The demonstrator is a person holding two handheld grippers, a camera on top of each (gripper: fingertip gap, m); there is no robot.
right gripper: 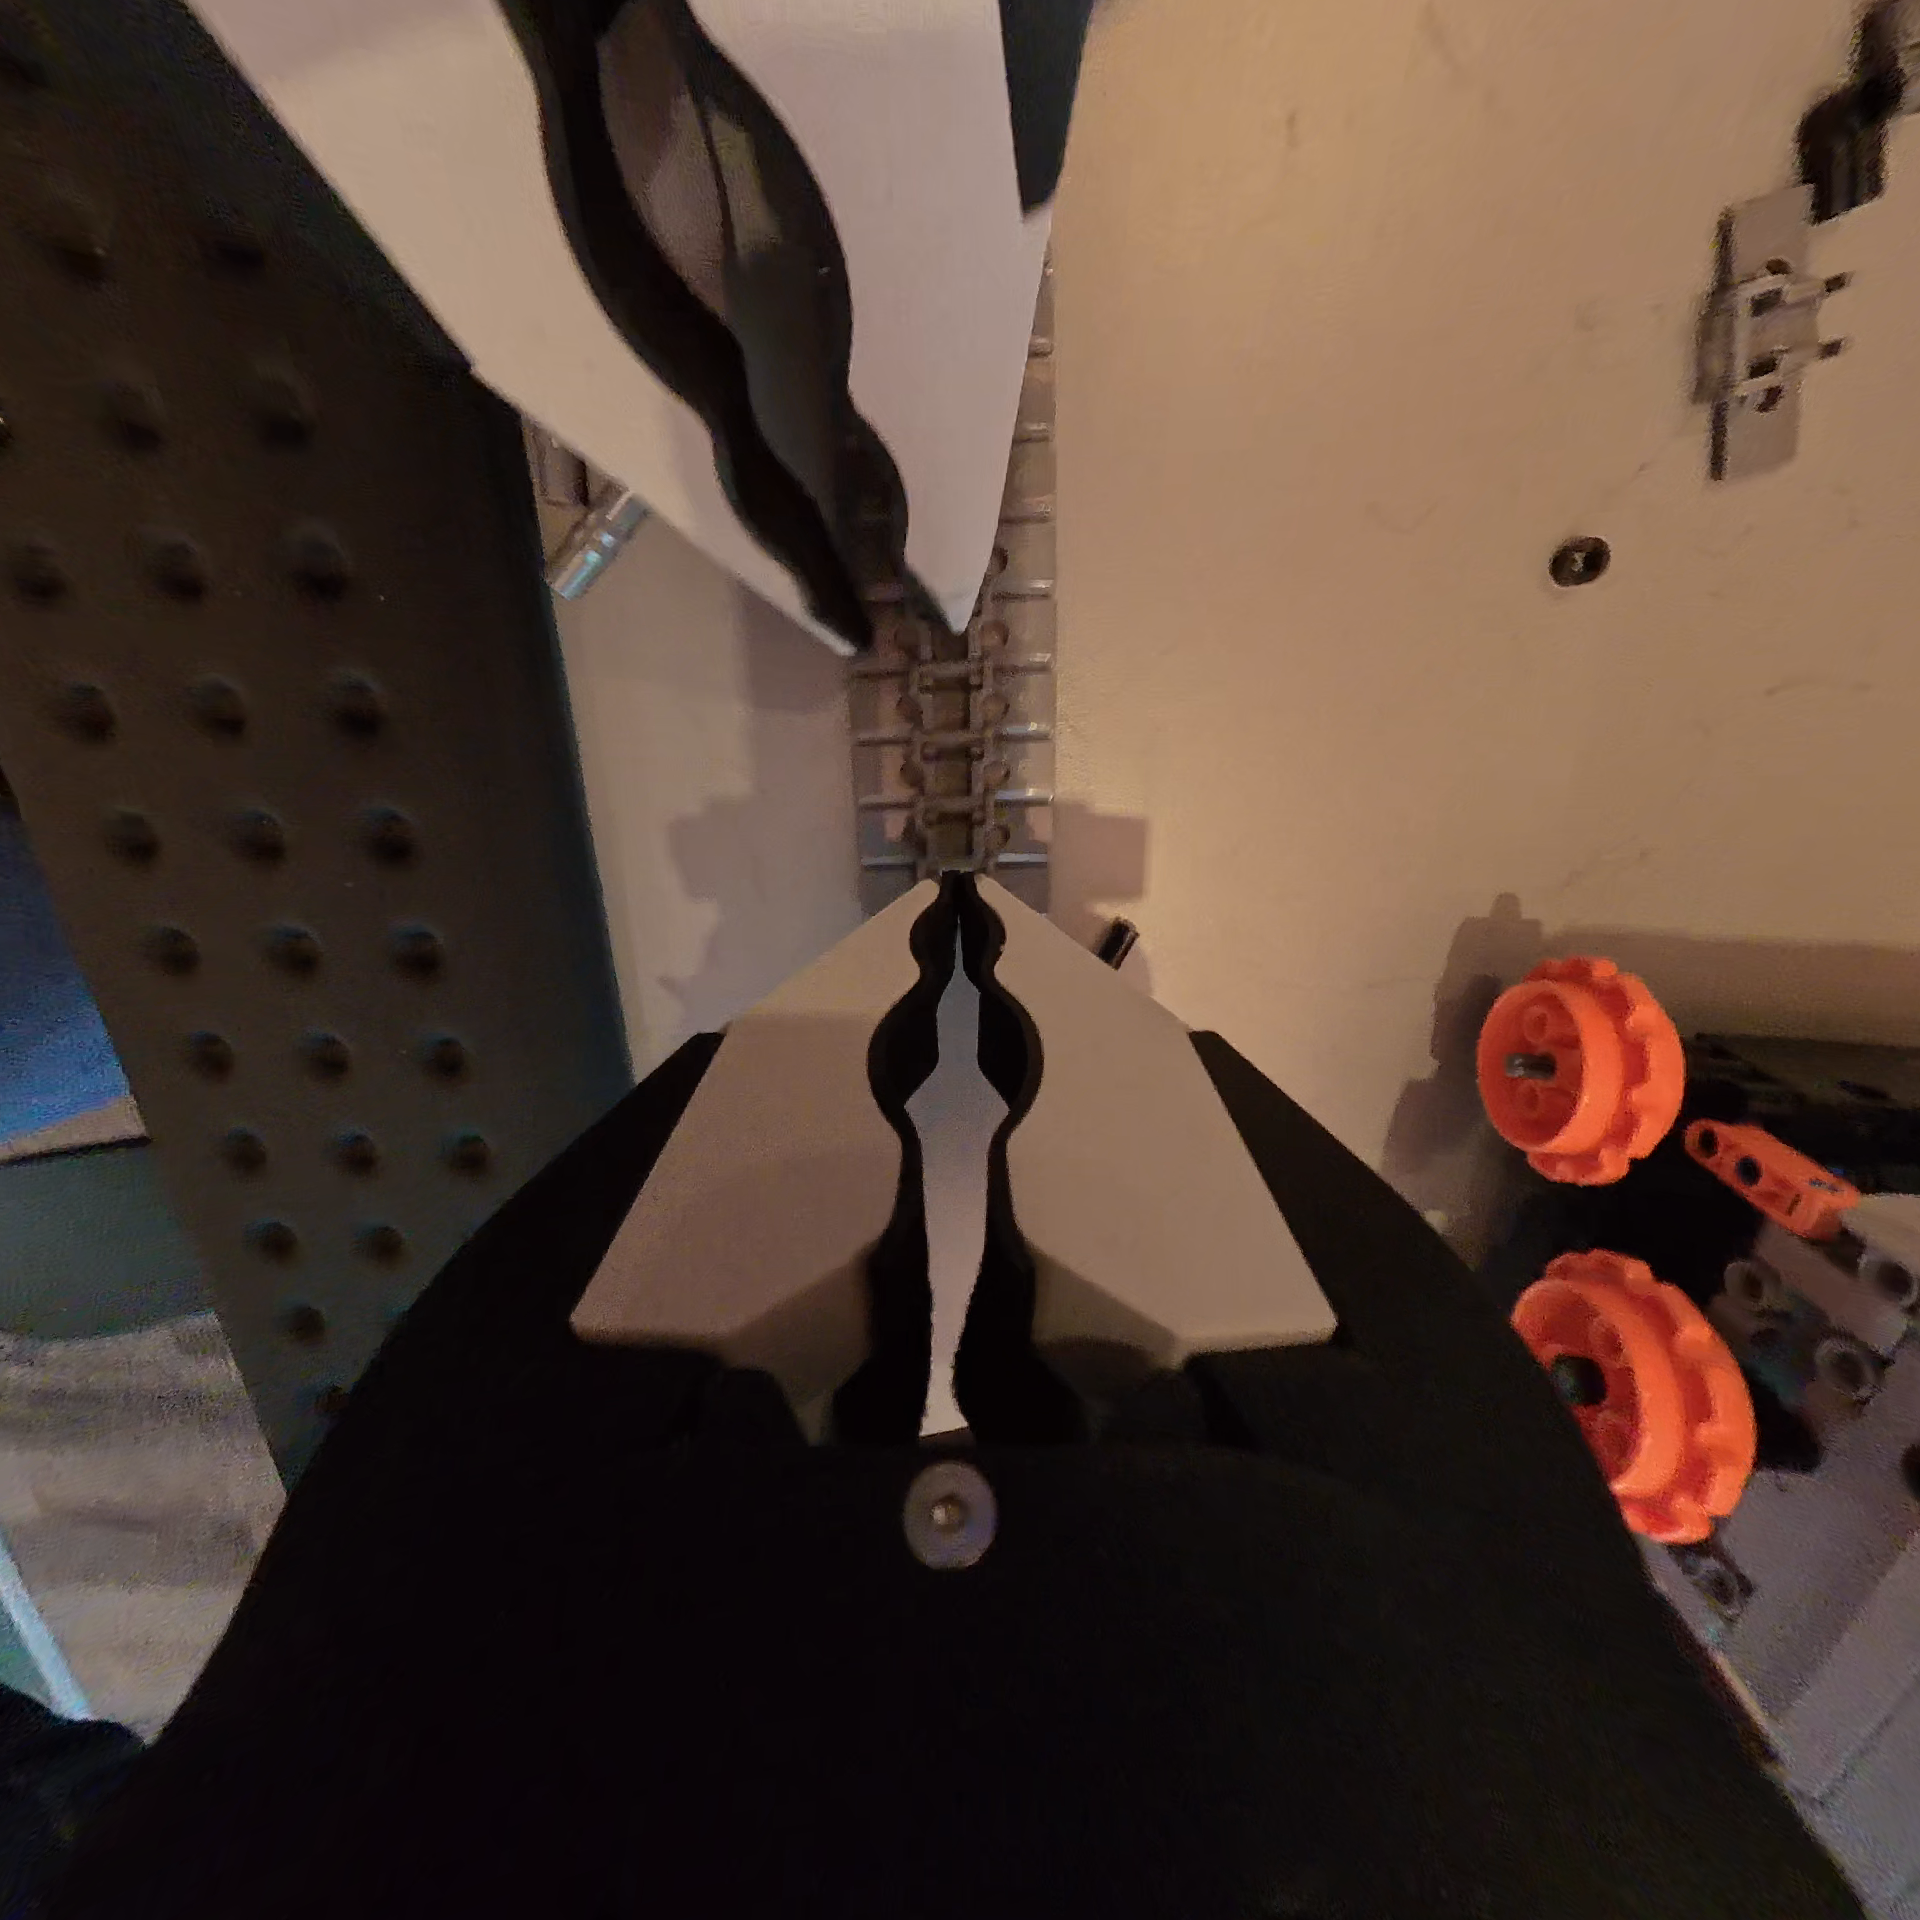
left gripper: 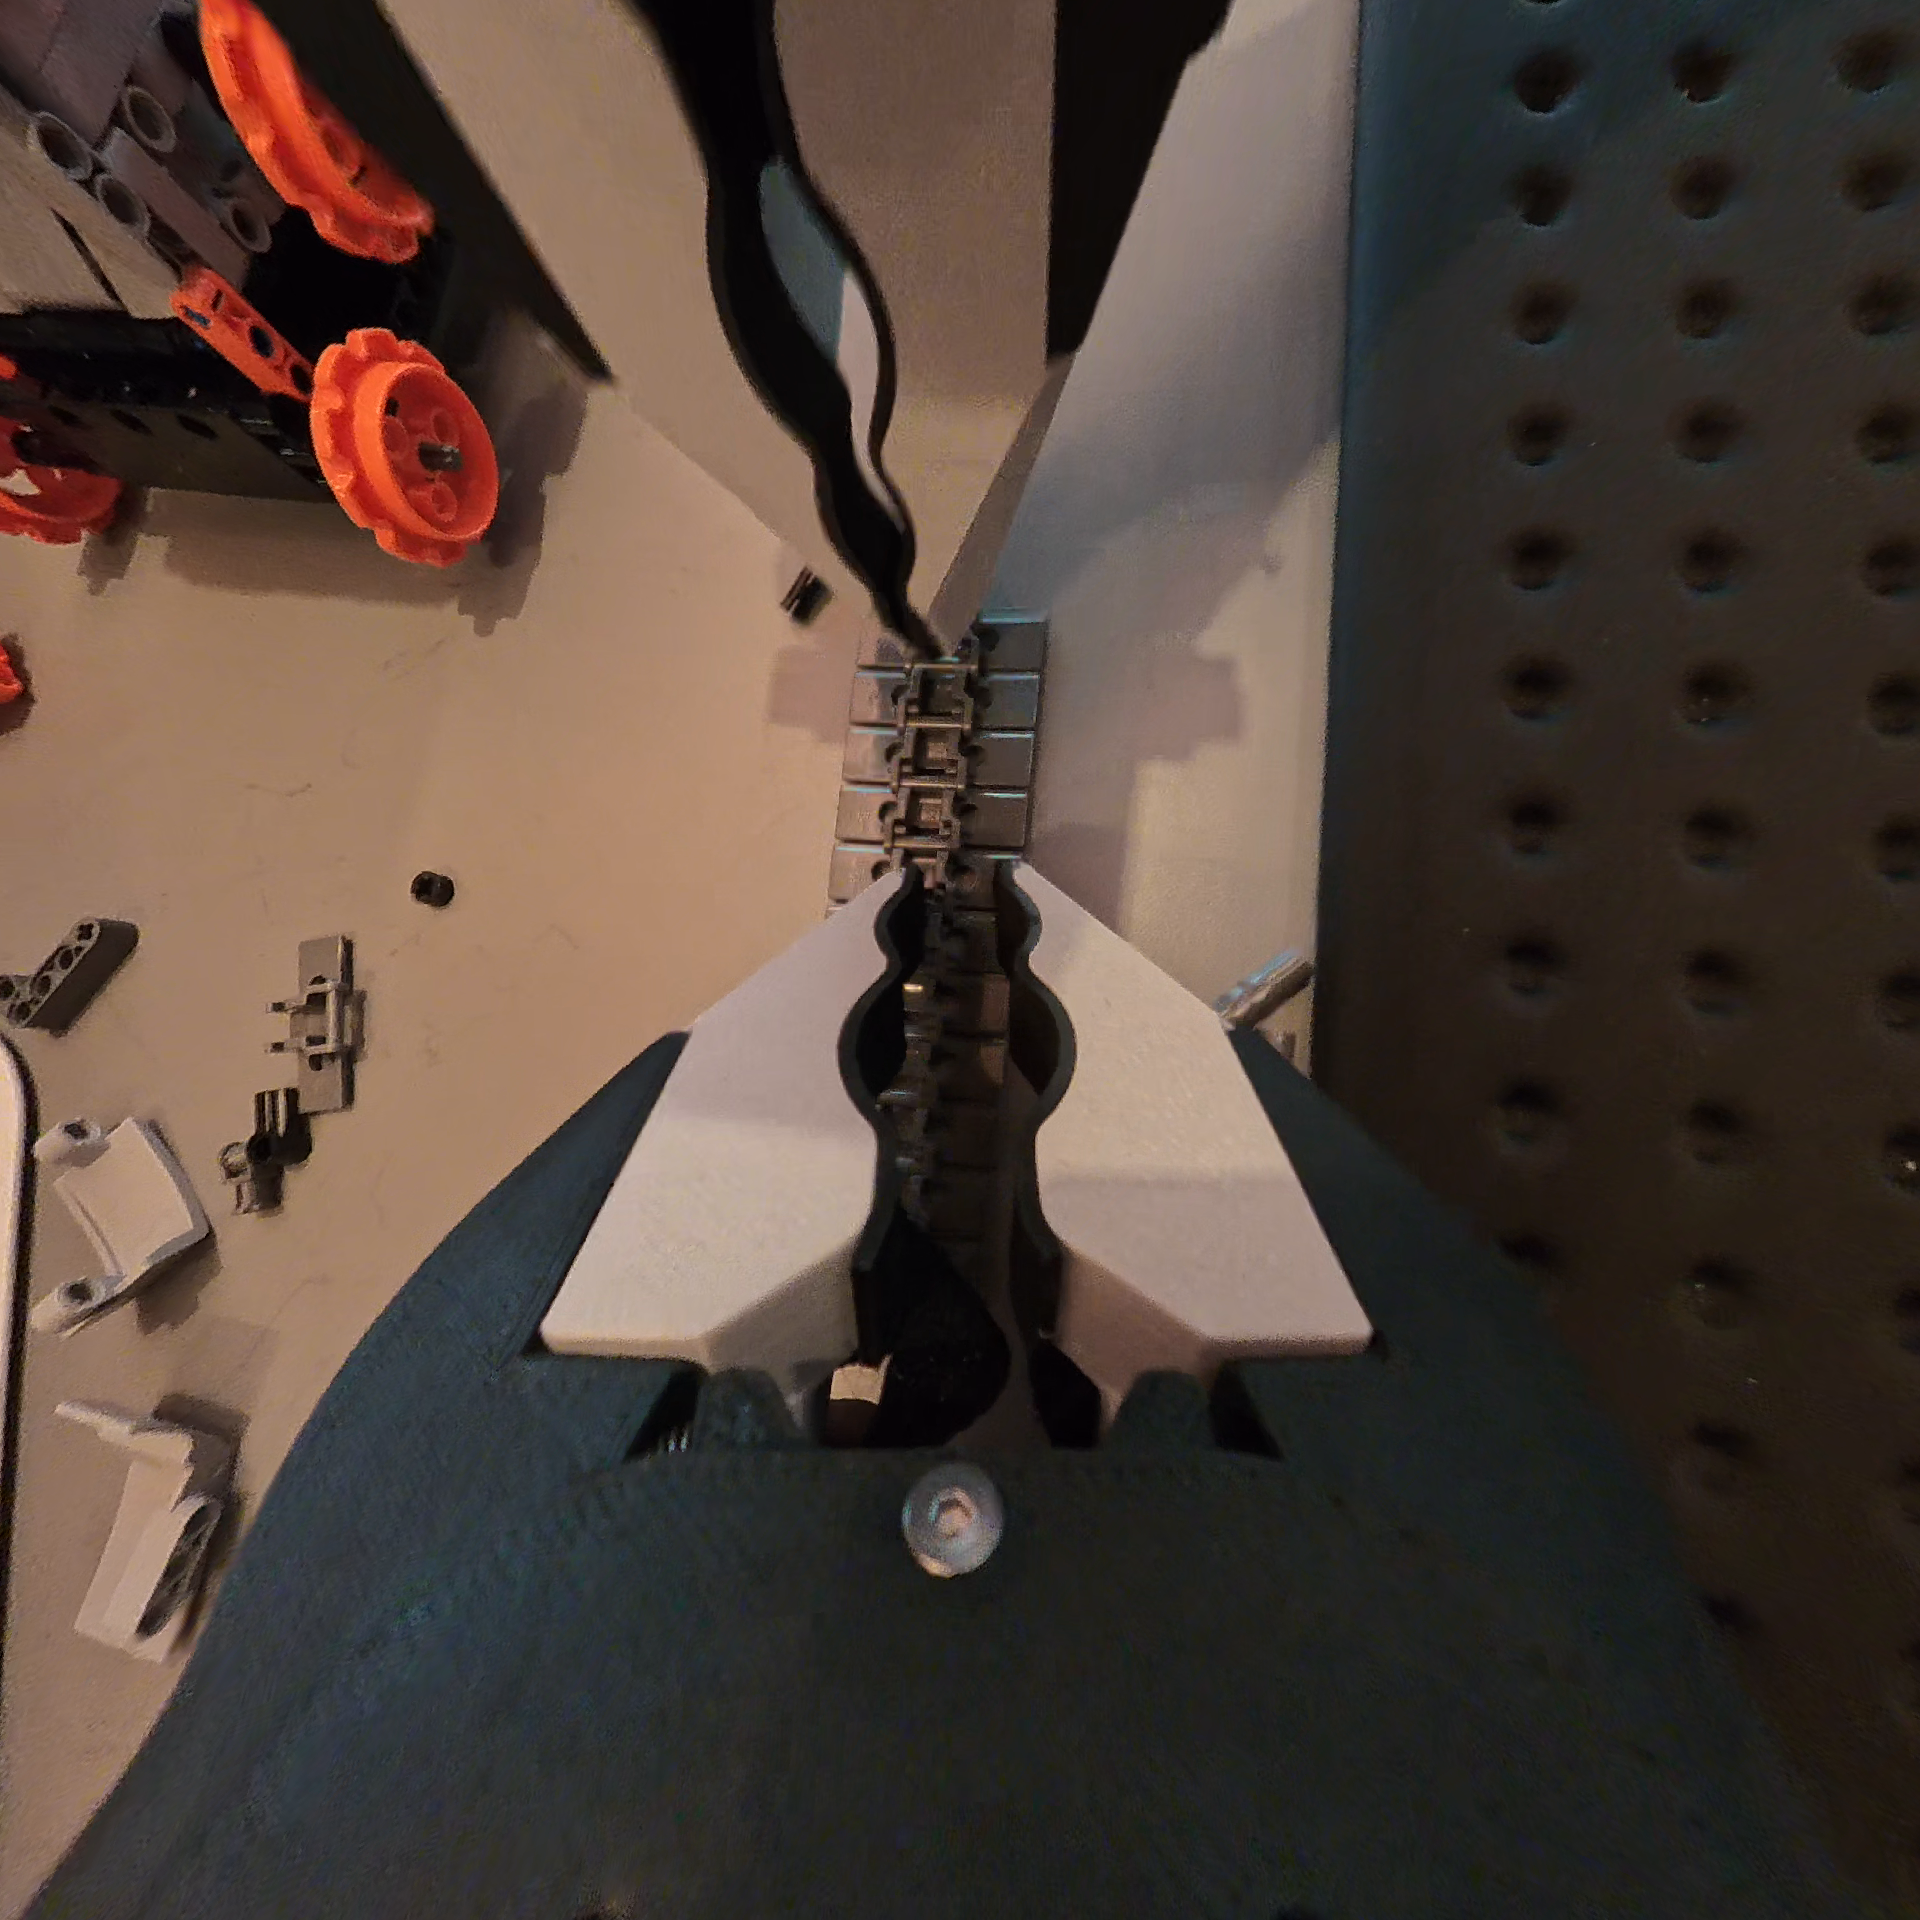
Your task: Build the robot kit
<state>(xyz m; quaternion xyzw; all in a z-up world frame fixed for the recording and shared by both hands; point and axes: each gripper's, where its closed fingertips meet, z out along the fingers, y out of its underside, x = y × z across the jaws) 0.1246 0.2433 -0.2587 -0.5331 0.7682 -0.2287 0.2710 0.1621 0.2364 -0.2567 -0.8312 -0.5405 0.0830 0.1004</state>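
Observation:
A grey toy track chain (left gripper: 940,758) lies stretched on the beige tabletop between the two grippers. My left gripper (left gripper: 951,881) is shut on it, with links running back between its fingers. My right gripper (right gripper: 961,883) is shut on the chain's (right gripper: 951,758) other end link. In the left wrist view the right gripper (left gripper: 925,634) comes down from the top and pinches the far end. In the right wrist view the left gripper (right gripper: 904,623) comes in from the top over the chain.
A black and grey brick vehicle with orange sprocket wheels (left gripper: 400,457) (right gripper: 1579,1070) stands beside the chain. A dark perforated panel (left gripper: 1662,831) (right gripper: 260,727) stands along the other side. A loose track link (left gripper: 322,1013) (right gripper: 1756,332), a black pin (left gripper: 431,888) and light-grey curved panels (left gripper: 125,1216) lie on the table. The left gripper's tips are roughly 5 cm from the right gripper's.

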